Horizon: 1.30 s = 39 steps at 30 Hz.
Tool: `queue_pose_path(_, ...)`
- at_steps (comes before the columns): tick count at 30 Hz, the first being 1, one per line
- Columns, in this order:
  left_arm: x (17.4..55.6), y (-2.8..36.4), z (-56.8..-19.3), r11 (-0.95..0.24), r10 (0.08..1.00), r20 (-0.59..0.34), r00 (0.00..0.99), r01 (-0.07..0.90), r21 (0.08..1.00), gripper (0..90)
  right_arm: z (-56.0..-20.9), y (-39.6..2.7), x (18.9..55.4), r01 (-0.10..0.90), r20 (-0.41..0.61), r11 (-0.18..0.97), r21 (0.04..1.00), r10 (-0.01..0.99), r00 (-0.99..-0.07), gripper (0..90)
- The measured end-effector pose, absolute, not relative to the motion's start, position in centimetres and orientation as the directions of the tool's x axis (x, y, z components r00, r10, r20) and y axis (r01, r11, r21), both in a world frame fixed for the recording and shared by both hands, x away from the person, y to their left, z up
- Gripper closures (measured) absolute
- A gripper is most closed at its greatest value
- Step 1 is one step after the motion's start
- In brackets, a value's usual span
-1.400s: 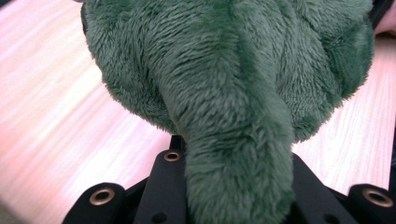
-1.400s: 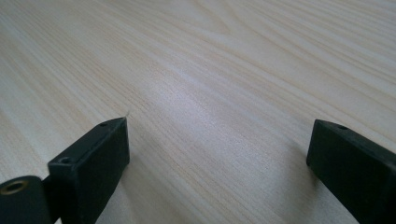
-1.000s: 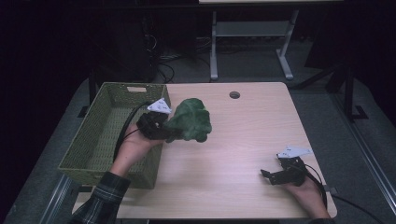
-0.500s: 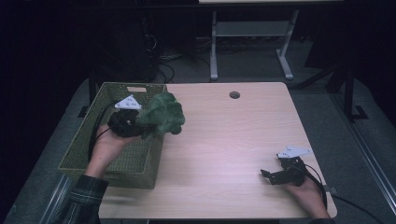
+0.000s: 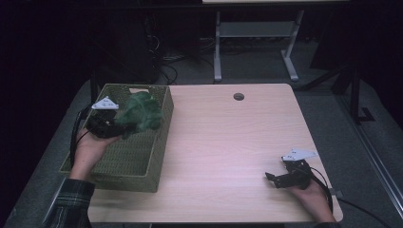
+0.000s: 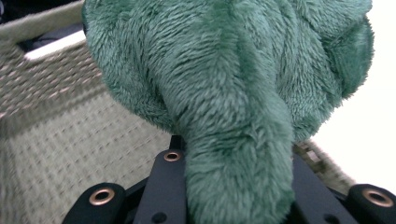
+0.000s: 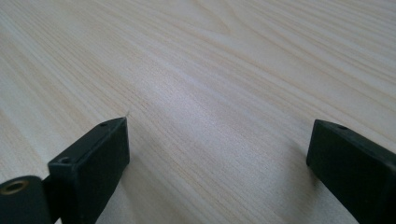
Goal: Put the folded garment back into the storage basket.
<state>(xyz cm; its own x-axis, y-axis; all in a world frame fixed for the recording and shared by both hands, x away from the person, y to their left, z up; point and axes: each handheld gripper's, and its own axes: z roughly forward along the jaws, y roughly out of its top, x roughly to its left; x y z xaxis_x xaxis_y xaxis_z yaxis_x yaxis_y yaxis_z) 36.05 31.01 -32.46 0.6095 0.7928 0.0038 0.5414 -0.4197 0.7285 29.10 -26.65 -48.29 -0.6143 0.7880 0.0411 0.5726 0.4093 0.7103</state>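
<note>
High view: we find the left tool (image 5: 122,127) clenched on the plush (image 5: 141,112), held above the basket (image 5: 142,164) at the bench's left edge; release remains outstanding. Right tool (image 5: 275,179) rests released near the bench's right corner.

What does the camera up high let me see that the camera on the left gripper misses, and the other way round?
High view alone: the pale wooden table, the person's left hand, and the right gripper resting open on the table. Left gripper view alone: the toy's fur close up, a limb pinched between the black jaws. Both: the fluffy green plush toy over the woven olive basket.
</note>
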Motion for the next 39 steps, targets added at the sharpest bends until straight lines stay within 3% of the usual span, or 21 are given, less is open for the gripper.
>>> queue_pose_path(30,38.7,33.8,-39.9,-0.451,0.842,-0.019,0.54,0.721,0.526,75.7,-48.3,-26.7,29.1,0.573,0.041,0.409,0.71,0.788,-0.614,5.6)
queue_pose_path(36,39.0,33.9,-40.6,-0.458,0.849,-0.022,0.528,0.755,0.47,71.8,-48.3,-26.7,29.1,0.569,0.038,0.411,0.712,0.787,-0.615,5.6)
queue_pose_path(39,38.9,33.8,-40.8,-0.466,0.847,-0.008,0.532,0.749,0.471,65.6,-48.3,-26.7,29.1,0.569,0.037,0.411,0.712,0.787,-0.616,5.6)
